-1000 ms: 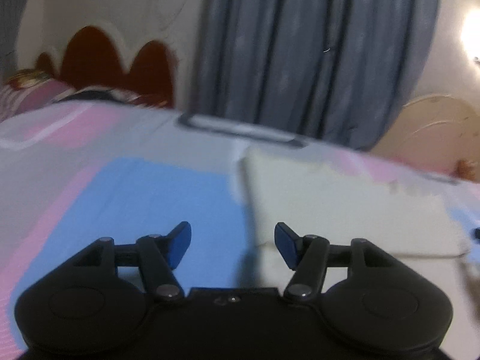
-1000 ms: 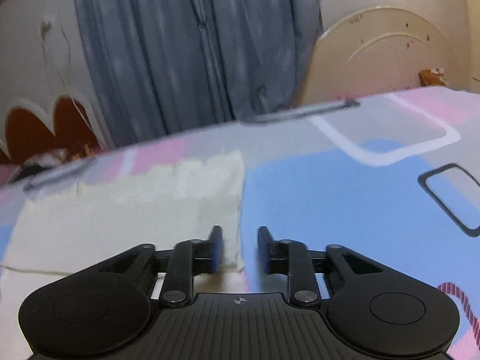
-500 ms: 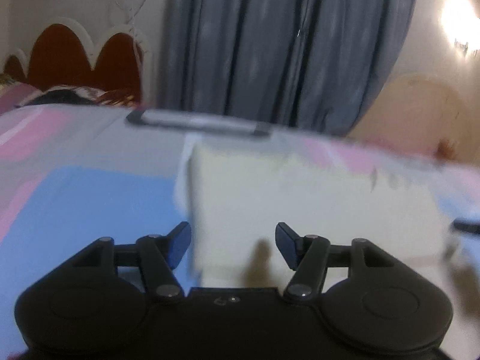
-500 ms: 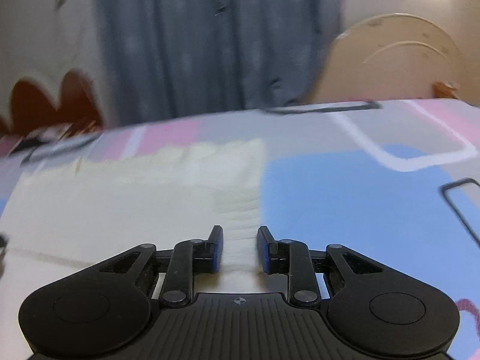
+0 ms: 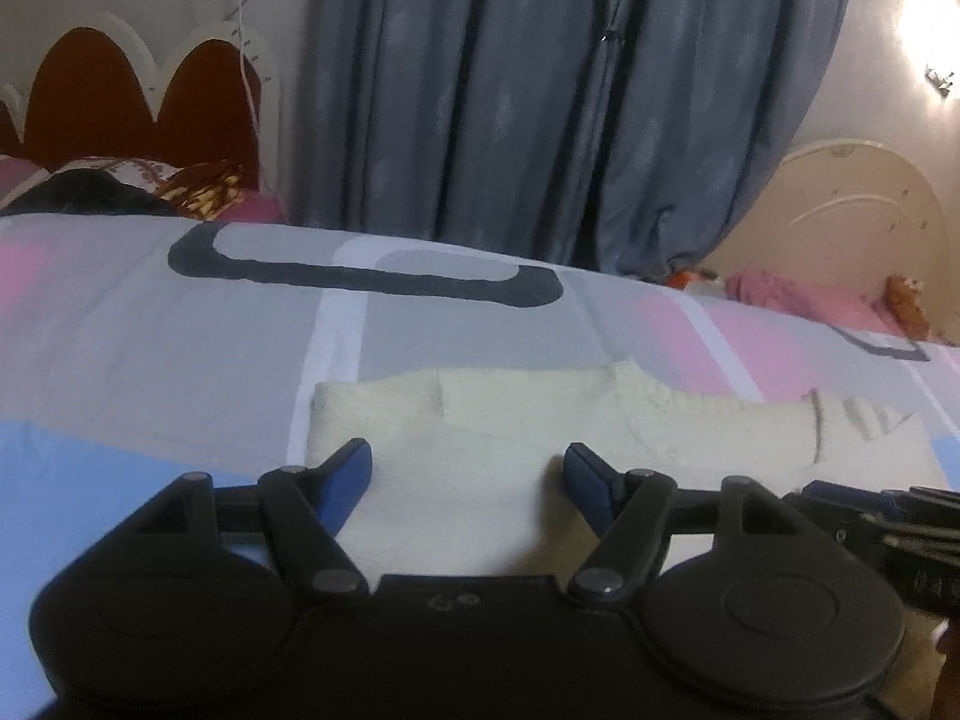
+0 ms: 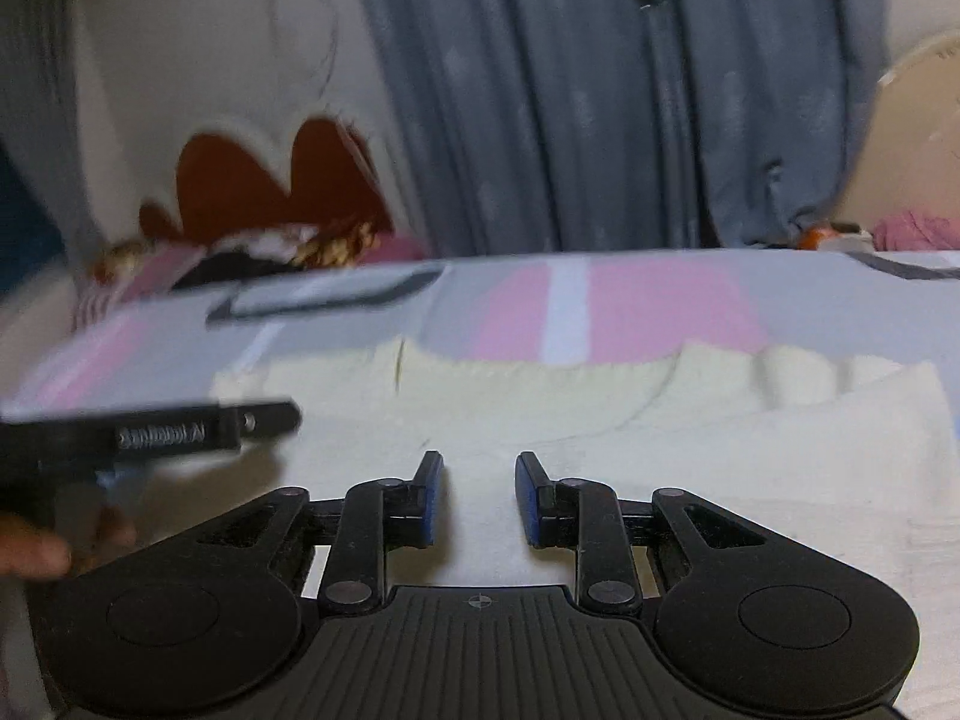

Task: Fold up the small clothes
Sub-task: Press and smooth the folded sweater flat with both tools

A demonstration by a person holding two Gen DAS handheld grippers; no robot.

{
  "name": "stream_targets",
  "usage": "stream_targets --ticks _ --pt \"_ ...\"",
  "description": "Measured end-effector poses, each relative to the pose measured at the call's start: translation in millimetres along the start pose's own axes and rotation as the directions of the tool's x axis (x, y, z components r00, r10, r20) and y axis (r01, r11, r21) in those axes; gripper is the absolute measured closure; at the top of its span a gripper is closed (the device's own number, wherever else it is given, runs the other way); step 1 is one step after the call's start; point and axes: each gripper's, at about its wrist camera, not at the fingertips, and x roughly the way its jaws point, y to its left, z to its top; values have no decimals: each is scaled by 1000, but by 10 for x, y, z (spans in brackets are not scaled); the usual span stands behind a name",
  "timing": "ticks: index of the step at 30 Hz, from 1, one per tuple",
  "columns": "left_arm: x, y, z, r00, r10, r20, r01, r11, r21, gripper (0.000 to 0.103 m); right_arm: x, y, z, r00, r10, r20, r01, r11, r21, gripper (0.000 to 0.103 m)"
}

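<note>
Left wrist: left gripper [image 5: 467, 468] spread wide above cream knitted garment [image 5: 540, 420], lying flat on patterned bedsheet [image 5: 180, 330]. Right wrist: right gripper [image 6: 478, 495] parted, empty, over same garment [image 6: 660, 420], left gripper [image 6: 156, 435] alongside.

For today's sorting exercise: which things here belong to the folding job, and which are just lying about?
Job: cream garment; left gripper, open; right gripper, open.

Lying about: patterned bedsheet; grey curtain; headboard; pillows.
</note>
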Motion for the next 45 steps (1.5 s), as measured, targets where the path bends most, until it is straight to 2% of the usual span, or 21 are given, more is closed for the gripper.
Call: stream_targets --ticks 2,4,6,8,11,13,15,17,19,22,24,28,30,32,34,36,38,40,42,43,45 --pt "-47 33 -17 1000 -3 8 3 1000 -7 33 -25 -81 -8 999 -29 14 29 999 27 78" --pt "-143 -35 -10 999 34 22 -34 999 -17 33 -49 -129 21 999 -33 11 32 998 62 77" --pt "-314 -202 -47 998 8 59 -8 1000 -8 30 -182 -127 55 999 -27 36 25 998 62 77" --pt "-422 -443 -141 996 -20 82 16 999 49 28 -347 -142 25 998 -33 54 31 999 37 77" --pt "-397 -748 -286 998 -38 50 31 991 129 28 -458 -217 -70 998 -51 25 50 998 33 77" --pt "-349 -815 -358 1000 -21 21 17 987 161 29 -545 -286 -148 997 -80 16 79 997 18 77" --pt "-386 -753 -389 1000 6 28 -11 985 175 27 -690 -446 -235 990 -144 11 143 990 8 77" --pt "-458 -595 -421 997 70 27 -74 982 174 27 -875 -678 -306 968 -251 16 251 968 25 77" --pt "-523 -446 -443 993 116 24 -119 983 143 27 -1053 -938 -368 947 -320 9 318 945 79 77" --pt "-634 -470 -414 991 133 26 -135 985 110 32 -1198 -1110 -391 950 -313 -10 311 938 151 77" --pt "-731 -617 -426 995 83 52 -89 990 112 31 -1306 -996 -371 951 -308 32 301 944 134 77" --pt "-765 -1046 -525 997 18 68 -34 970 239 24 -1292 -542 -405 966 -251 68 249 968 29 77" --pt "-685 -1166 -618 998 46 35 -54 951 304 23 -1184 -368 -475 973 -229 37 230 972 -48 77" --pt "-638 -1057 -666 998 56 -11 -51 958 281 21 -1094 -413 -558 958 -288 -2 287 955 -72 77" --pt "-704 -882 -651 997 72 -4 -69 972 223 21 -1180 -571 -564 954 -301 5 301 953 -19 77" --pt "-738 -718 -648 995 104 -6 -101 977 189 21 -1295 -700 -580 920 -392 19 392 920 -11 77" --pt "-752 -595 -651 995 100 -18 -96 984 152 21 -1423 -860 -556 908 -418 39 415 907 64 77" --pt "-772 -608 -633 994 106 -8 -104 984 144 22 -1510 -867 -503 916 -392 81 385 918 93 77" --pt "-776 -667 -608 994 111 0 -110 983 147 22 -1470 -783 -467 943 -315 103 310 949 60 77" --pt "-732 -685 -584 994 108 -1 -106 983 150 21 -1406 -757 -454 962 -258 88 254 966 48 77" --pt "-664 -685 -611 993 119 -22 -114 981 155 19 -1261 -737 -453 973 -225 55 224 974 14 77"
